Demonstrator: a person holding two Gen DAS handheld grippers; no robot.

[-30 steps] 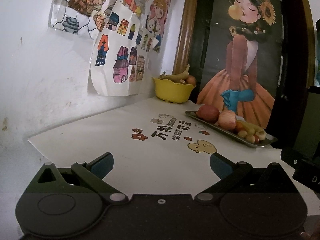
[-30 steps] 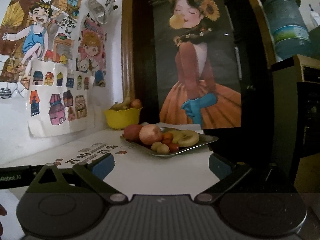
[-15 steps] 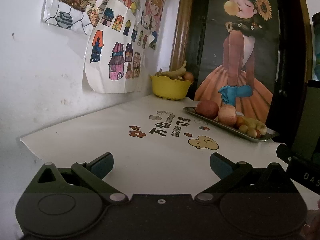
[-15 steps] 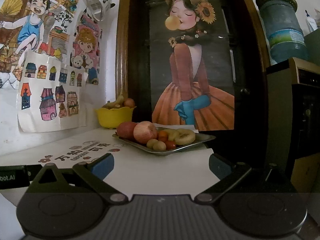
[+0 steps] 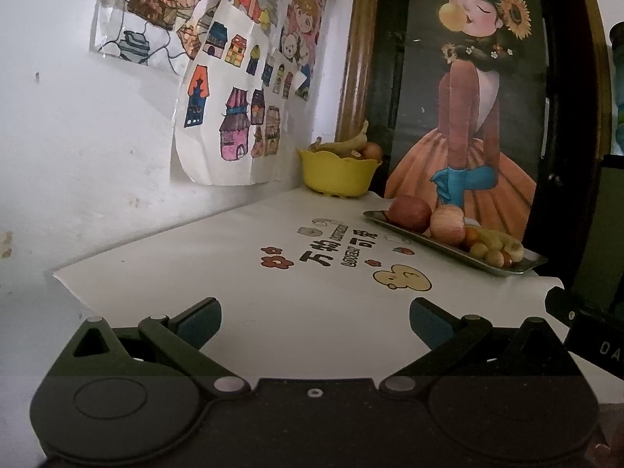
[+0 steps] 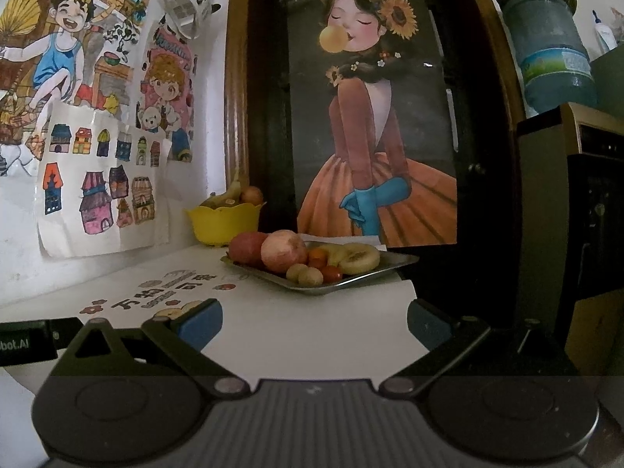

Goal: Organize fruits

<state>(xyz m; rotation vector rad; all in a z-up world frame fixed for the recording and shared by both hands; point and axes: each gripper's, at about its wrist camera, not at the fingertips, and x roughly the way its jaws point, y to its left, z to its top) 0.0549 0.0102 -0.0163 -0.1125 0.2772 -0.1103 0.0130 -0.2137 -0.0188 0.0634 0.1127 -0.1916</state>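
Looking along the left tool (image 5: 315,314), I see it spread and empty over the surface (image 5: 234,273), well short of the steel tray (image 5: 507,267) of fruit and the yellow bowl (image 5: 337,175). Through the right view, the right tool (image 6: 314,318) gapes empty too, facing an apple (image 6: 282,251); sorting looks midway or finished.

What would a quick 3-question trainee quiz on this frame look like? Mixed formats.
1. True or false: the left gripper holds a fruit.
2. Where do the two apples sit? A) yellow bowl B) metal tray C) bare table
3. Fill in: the fruit sticking up out of the yellow bowl is a ____.

Key: 1 false, both the left gripper and the right gripper are open and empty; 2 B, the darker apple and the paler apple lie side by side; 3 banana.
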